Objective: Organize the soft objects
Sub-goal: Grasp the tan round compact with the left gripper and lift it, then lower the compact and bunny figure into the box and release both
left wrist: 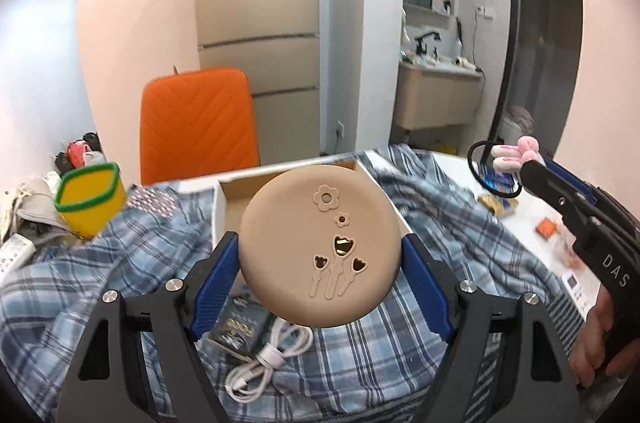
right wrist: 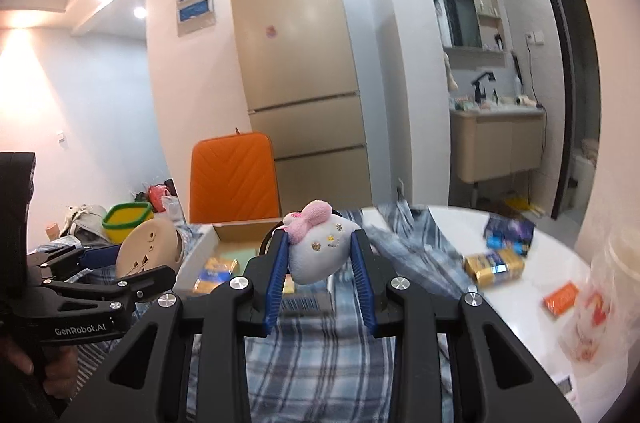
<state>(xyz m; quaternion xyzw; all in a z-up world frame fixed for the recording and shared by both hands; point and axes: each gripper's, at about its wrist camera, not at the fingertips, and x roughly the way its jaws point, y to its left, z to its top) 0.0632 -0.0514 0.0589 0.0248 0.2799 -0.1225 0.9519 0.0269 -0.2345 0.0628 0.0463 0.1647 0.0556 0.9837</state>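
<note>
The left claw (left wrist: 320, 259) is gripping a round tan silicone pouch (left wrist: 320, 247) above the plaid shirt (left wrist: 120, 263), near the cardboard box (left wrist: 288, 175). The right claw (right wrist: 322, 263) is squeezing a plush bunny hair tie (right wrist: 320, 247) over the white table (right wrist: 520, 303).

background: beige refrigerator (right wrist: 296, 63) | before it: orange chair back (left wrist: 198, 125) | left: yellow bin, green rim (left wrist: 91, 197) | table: white cable coil (left wrist: 266, 363), open cardboard box (left wrist: 240, 187)

Left tool (left wrist: 320, 265) and right tool (right wrist: 320, 255) (both raised) each clamp something.
</note>
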